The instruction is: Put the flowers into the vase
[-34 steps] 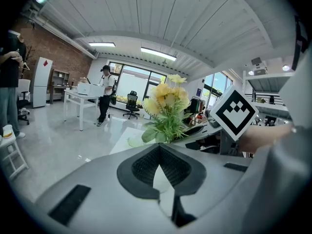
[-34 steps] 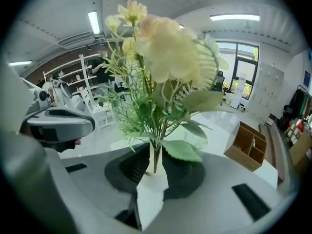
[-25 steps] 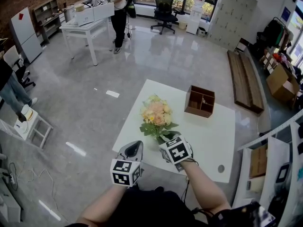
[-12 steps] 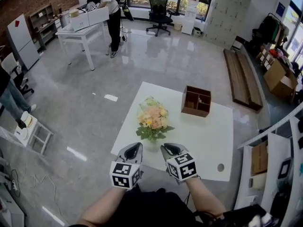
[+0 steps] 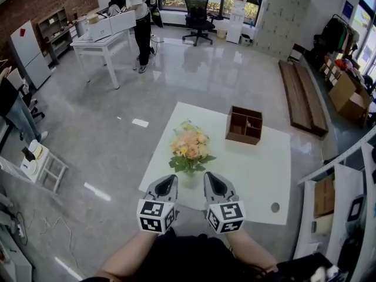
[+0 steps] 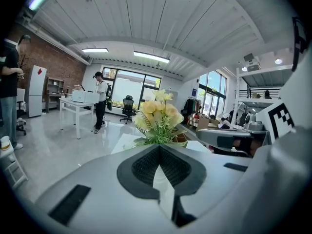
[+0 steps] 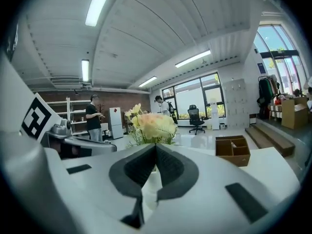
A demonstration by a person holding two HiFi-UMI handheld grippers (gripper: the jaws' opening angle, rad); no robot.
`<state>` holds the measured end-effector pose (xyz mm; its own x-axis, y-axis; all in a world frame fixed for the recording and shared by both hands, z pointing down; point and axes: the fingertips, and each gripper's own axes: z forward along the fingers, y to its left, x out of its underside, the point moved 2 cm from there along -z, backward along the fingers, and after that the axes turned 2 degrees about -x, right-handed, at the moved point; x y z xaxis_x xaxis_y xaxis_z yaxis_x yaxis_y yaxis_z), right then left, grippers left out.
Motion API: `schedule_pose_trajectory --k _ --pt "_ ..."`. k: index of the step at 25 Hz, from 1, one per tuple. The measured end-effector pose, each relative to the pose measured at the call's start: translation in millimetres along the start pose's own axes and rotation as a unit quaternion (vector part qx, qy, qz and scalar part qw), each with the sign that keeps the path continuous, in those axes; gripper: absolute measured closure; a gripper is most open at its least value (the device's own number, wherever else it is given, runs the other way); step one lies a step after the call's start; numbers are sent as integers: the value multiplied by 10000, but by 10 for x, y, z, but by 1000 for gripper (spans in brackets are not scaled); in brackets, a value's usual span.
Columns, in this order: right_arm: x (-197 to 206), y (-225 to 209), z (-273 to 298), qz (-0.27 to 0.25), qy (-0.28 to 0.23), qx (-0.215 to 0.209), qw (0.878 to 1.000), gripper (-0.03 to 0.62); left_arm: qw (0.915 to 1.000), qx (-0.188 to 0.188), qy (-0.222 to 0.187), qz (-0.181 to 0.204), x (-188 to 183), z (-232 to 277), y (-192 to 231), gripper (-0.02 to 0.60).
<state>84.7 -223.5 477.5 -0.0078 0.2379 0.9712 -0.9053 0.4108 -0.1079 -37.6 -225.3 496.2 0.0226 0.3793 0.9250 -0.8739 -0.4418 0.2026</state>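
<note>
A bouquet of peach and yellow flowers (image 5: pixel 189 144) stands upright in a white vase (image 5: pixel 188 180) near the front edge of the white table (image 5: pixel 258 169). My left gripper (image 5: pixel 167 183) is just left of the vase, shut and empty. My right gripper (image 5: pixel 211 181) is just right of it; its jaws have just been closing and are shut with nothing between them. Both point forward, side by side, apart from the flowers. The flowers (image 6: pixel 157 115) rise behind the closed left gripper (image 6: pixel 158 147) in the left gripper view. They also show as flowers (image 7: pixel 151 125) above the closed right gripper (image 7: pixel 156 146).
A brown wooden compartment box (image 5: pixel 246 125) sits at the table's far right side. A small round hole (image 5: pixel 275 207) marks the table's near right corner. A person (image 5: pixel 140 16) stands at a white desk far back, near an office chair (image 5: pixel 197 10). Wooden planks (image 5: pixel 302 101) lie at right.
My right gripper has left the bouquet's leaves, drawn back toward me, turned to point straight ahead and closed its jaws. The left gripper has stayed in place. The flowers stand unmoved.
</note>
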Motion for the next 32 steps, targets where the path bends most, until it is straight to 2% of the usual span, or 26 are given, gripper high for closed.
schedule_pose_trajectory --k 13,32 --pt "89 -28 42 16 173 -1 9998 589 9999 -64 -57 144 -66 -1 15 575" --pt "101 -36 43 -33 237 5 9997 591 10000 -8 31 51 -14 8 12 575"
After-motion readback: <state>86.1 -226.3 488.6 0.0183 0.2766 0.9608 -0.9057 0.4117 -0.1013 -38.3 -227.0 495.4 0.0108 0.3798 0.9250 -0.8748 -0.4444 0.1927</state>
